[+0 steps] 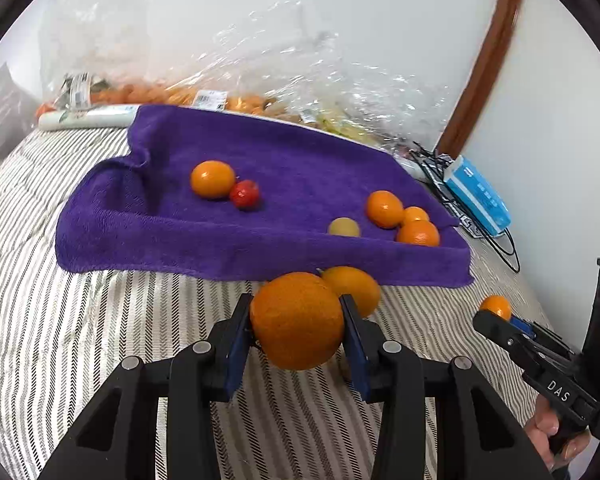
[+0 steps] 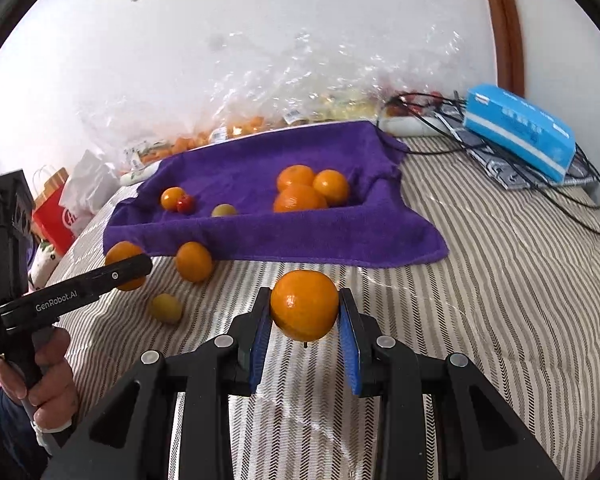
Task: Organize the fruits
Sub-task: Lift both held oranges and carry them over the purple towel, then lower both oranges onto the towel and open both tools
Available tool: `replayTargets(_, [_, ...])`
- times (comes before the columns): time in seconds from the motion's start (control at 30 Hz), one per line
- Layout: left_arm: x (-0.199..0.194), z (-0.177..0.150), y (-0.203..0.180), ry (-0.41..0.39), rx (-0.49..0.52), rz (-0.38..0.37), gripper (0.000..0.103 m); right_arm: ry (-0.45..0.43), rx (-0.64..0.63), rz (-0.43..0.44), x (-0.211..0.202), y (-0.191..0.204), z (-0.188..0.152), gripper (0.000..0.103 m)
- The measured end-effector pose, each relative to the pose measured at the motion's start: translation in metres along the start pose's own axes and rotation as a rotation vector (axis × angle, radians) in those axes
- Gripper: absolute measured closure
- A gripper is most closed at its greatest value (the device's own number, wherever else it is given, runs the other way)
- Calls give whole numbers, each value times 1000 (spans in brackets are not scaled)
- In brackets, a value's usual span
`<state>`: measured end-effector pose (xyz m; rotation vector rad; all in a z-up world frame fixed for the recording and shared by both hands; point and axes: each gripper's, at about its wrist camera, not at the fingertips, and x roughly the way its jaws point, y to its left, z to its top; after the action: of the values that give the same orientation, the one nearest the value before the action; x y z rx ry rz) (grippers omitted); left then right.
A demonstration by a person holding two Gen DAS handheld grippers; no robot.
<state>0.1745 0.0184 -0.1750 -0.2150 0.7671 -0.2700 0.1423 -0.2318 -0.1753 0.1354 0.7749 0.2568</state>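
Observation:
My left gripper (image 1: 296, 304) is shut on a large orange (image 1: 296, 322), held just above the striped bedding in front of the purple towel (image 1: 260, 152). Behind it a second orange (image 1: 356, 286) lies on the bedding. My right gripper (image 2: 305, 296) is shut on a smaller mandarin (image 2: 304, 305), also just short of the towel's (image 2: 340, 236) near edge. On the towel, an orange (image 1: 213, 179) touches a small red fruit (image 1: 245, 195); three oranges (image 1: 384, 209) cluster at the right beside a yellow-green fruit (image 1: 344, 227). Another yellow-green fruit (image 2: 166, 308) lies on the bedding.
Clear plastic bags of fruit (image 1: 260, 92) line the wall behind the towel. A blue tissue pack (image 2: 520, 130) and black cables (image 2: 432, 120) sit at the right, and a red paper bag (image 2: 56, 216) stands at the left. A hand (image 2: 52, 376) grips the left gripper's handle.

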Motion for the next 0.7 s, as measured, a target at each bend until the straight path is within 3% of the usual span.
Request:
replayTargets(0.23, [-10, 11, 2, -4, -34, -33, 63, -42, -24, -25, -9, 15, 7, 71])
replayTargets(0.47, [-18, 55, 11, -70, 29, 70, 63, -125, -87, 0, -12, 44, 58, 71])
replayTargets(0.7, [-8, 95, 31, -135, 39, 143, 63, -163, -115, -10, 14, 59, 105, 71])
